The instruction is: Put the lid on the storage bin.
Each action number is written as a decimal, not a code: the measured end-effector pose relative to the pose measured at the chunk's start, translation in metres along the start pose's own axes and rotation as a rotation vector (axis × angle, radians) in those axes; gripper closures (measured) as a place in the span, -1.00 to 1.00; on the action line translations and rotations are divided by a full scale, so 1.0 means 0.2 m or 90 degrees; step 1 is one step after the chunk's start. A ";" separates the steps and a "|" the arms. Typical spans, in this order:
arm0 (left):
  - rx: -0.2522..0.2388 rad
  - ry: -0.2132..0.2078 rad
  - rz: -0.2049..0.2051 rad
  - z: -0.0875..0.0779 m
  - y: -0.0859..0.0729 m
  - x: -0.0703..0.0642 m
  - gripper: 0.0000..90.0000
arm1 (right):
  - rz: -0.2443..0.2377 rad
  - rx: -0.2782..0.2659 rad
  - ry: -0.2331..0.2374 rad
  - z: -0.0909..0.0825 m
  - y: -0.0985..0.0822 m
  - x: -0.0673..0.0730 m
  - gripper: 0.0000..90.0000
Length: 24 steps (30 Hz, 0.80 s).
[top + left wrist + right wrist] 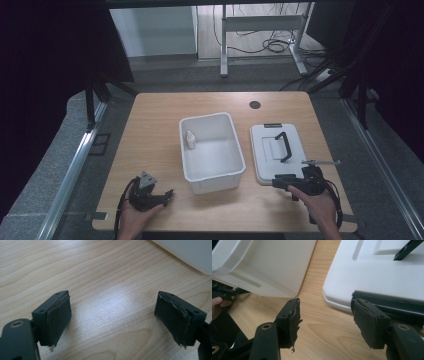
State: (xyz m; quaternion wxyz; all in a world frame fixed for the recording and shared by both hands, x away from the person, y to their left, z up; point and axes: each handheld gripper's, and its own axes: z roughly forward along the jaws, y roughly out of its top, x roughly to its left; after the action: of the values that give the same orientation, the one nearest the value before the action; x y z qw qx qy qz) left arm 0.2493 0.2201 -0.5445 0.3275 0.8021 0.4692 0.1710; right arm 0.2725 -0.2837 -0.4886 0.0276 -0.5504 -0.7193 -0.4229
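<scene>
High view: wooden tabletop (150,130) with a white bin (212,172) near the middle, open at the top. Small white bottle (190,139) upright inside the bin, close to its left wall. White lid (265,150) flat on the tabletop just to the right of the bin, not touching it, with a black handle (283,145) raised on top.

Left hand-held gripper (167,194) near the front left edge, held in the left hand (135,212), well apart from the bin and pointed toward it. Left gripper view: both pads wide apart, nothing between them, only bare wood below; one corner of the bin (190,252) at the top right.

Right hand-held gripper (278,181) at the front edge of the lid, held in the right hand (320,205). Right gripper view: jaws spread wide, empty, over the strip of tabletop between bin (274,267) and lid (372,275); right pad (367,322) just beside the black strip on the lid's near edge; contact there could not be told.
</scene>
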 end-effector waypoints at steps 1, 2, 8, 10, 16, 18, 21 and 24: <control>0.000 0.000 0.000 0.00 0.00 0.00 -0.69 | -0.001 0.001 -0.002 0.00 0.00 0.00 -0.16; 0.000 0.000 0.000 0.00 0.00 0.00 -0.69 | -0.001 0.001 -0.003 0.00 0.00 0.00 -0.16; -0.002 -0.001 -0.001 0.00 0.00 0.00 -0.68 | 0.009 -0.006 -0.012 -0.06 -0.01 -0.05 -0.17; -0.002 -0.001 -0.001 0.00 0.00 0.00 -0.68 | 0.009 -0.012 -0.012 -0.09 -0.01 -0.07 -0.17; -0.001 0.002 -0.003 -0.01 -0.01 0.00 -0.68 | 0.013 0.000 -0.003 -0.11 0.01 -0.08 -0.17; -0.001 0.002 -0.003 -0.01 -0.01 0.00 -0.68 | 0.013 0.010 -0.001 -0.10 0.02 -0.07 -0.17; -0.001 0.003 -0.004 -0.01 -0.01 0.00 -0.68 | 0.017 0.017 0.002 -0.09 0.03 -0.06 -0.17; -0.002 0.002 -0.004 -0.01 -0.01 0.00 -0.68 | 0.018 0.018 0.002 -0.09 0.06 -0.05 -0.17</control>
State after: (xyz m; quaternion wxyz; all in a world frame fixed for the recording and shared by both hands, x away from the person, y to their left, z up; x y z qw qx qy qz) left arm 0.2469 0.2206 -0.5445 0.3282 0.8000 0.4720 0.1720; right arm 0.2785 -0.3030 -0.4760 0.0427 -0.5592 -0.7175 -0.4131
